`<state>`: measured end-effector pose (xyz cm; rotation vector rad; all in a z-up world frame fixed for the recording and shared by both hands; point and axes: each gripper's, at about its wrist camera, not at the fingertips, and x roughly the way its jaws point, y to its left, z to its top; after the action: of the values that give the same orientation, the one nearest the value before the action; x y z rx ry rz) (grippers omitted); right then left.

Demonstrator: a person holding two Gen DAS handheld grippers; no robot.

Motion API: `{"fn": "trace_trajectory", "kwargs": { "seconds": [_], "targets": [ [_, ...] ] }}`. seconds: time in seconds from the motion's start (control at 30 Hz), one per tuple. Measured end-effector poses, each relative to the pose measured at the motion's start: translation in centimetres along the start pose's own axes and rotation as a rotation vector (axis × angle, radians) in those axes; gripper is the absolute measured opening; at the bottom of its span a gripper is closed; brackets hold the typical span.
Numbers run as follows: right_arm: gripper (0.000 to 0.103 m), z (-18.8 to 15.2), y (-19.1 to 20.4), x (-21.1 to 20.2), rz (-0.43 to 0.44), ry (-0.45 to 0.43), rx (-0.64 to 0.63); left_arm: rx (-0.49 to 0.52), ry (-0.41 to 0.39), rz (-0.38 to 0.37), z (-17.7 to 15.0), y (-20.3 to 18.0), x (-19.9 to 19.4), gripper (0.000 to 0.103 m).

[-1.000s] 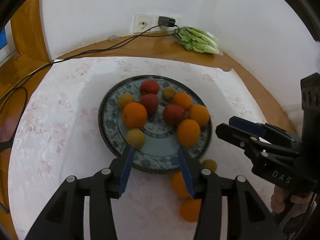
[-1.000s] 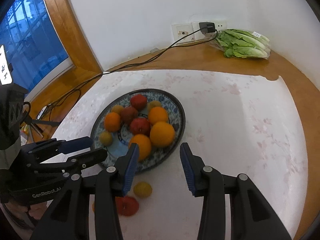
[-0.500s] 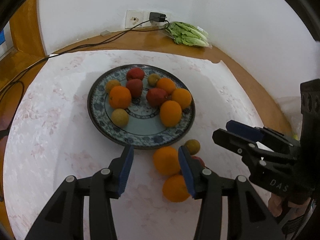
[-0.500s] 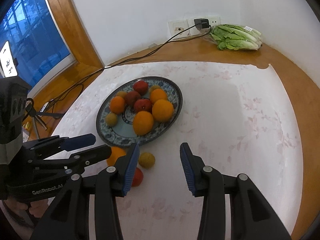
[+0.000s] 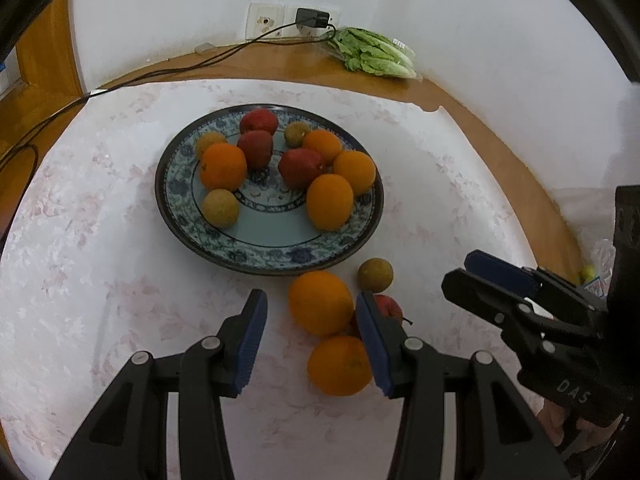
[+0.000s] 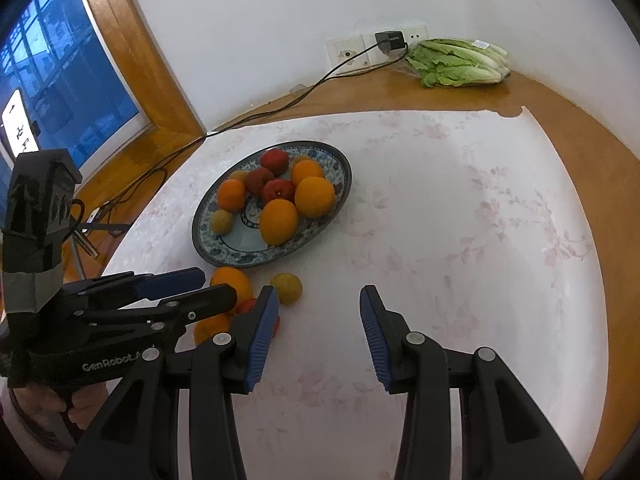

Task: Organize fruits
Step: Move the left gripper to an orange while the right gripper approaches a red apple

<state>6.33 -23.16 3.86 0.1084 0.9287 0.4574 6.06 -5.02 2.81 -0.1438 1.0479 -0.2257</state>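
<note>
The left gripper hangs over the bare cloth just short of the plate, jaws parted with nothing clamped; the near orange shows in the gap between the pads but untouched, most likely the pick being lined up. To its left the cloth is wide and free, good room for a swing; the wooden table shows beyond the cloth's edge, with a cable trailing across it.

The plate sits mid-cloth and holds most of the fruit: oranges, red apples and small yellow-green ones, packed toward its far half; the front of the dish is bare, which looks like the spot meant for the strays.

Four strays lie on the cloth just before the plate's near rim: the near orange, a second orange closer to the camera, a small yellow-green fruit, and an apple half hidden behind the left gripper's right pad; they huddle close, so a grasp on one may nudge its neighbours.

The right gripper hovers right of that cluster over open cloth, jaws parted and empty; the small fruit lies just beyond its left pad. Farther right the cloth runs clear to its edge, then wood; lettuce rests by the wall, well apart.
</note>
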Motion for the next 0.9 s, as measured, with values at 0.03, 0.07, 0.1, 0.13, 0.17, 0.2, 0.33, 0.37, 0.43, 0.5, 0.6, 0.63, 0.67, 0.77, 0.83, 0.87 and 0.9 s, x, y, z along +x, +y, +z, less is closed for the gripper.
{"fn": "trace_trajectory", "kwargs": {
  "seconds": [0.03,0.07,0.1,0.13,0.17,0.2,0.33,0.37,0.43,0.5,0.6,0.63,0.67,0.77,0.83,0.87,0.9],
  "targets": [
    [0.044,-0.1,-0.1,0.0,0.002,0.001,0.002,-0.002,0.001,-0.001,0.0,0.0,0.1,0.049],
    [0.044,-0.1,-0.1,0.0,0.003,0.001,0.003,-0.006,-0.001,-0.002,0.0,0.0,0.1,0.048],
    [0.044,-0.2,-0.1,0.0,0.005,0.002,0.005,-0.009,-0.001,-0.001,0.0,0.1,0.2,0.048],
    [0.044,-0.3,-0.1,0.0,0.007,0.002,0.007,-0.013,-0.002,-0.003,0.0,0.1,0.3,0.048],
    [0.044,-0.4,-0.2,0.0,0.008,0.003,0.008,-0.018,-0.003,-0.011,0.0,0.2,0.3,0.046],
    [0.044,-0.5,-0.2,0.1,0.010,0.006,0.010,-0.021,-0.003,-0.017,0.0,0.2,0.3,0.046],
    [0.044,-0.8,-0.2,0.4,0.012,0.017,0.015,-0.023,-0.007,-0.039,0.0,0.2,0.3,0.037],
    [0.044,-0.8,-0.2,0.4,0.013,0.020,0.014,-0.022,-0.008,-0.038,0.0,0.1,0.3,0.037],
    [0.044,-0.9,-0.1,0.5,0.016,0.023,0.012,-0.021,-0.011,-0.039,-0.1,0.1,0.2,0.037],
    [0.044,-0.9,0.1,0.4,0.022,0.023,0.007,-0.027,-0.015,-0.046,-0.2,0.3,0.2,0.037],
    [0.044,-1.0,0.2,0.6,0.024,0.027,0.003,-0.032,-0.017,-0.049,-0.2,0.5,0.0,0.037],
    [0.044,-1.0,0.3,0.6,0.023,0.029,0.002,-0.033,-0.019,-0.049,-0.3,0.6,-0.1,0.037],
    [0.044,-1.0,0.3,0.7,0.022,0.031,0.003,-0.034,-0.023,-0.049,-0.3,0.7,-0.2,0.037],
    [0.044,-1.1,0.5,0.8,0.021,0.033,0.005,-0.043,-0.037,-0.040,-0.3,1.2,-0.8,0.037],
    [0.044,-1.1,0.7,0.8,0.021,0.036,0.004,-0.052,-0.049,-0.033,-0.3,1.7,-1.2,0.037],
    [0.044,-1.1,0.7,0.9,0.022,0.036,0.003,-0.057,-0.055,-0.028,-0.3,1.9,-1.4,0.037],
    [0.044,-1.2,0.9,1.0,0.021,0.039,0.002,-0.059,-0.060,-0.023,-0.3,2.0,-1.6,0.037]
  ]
}}
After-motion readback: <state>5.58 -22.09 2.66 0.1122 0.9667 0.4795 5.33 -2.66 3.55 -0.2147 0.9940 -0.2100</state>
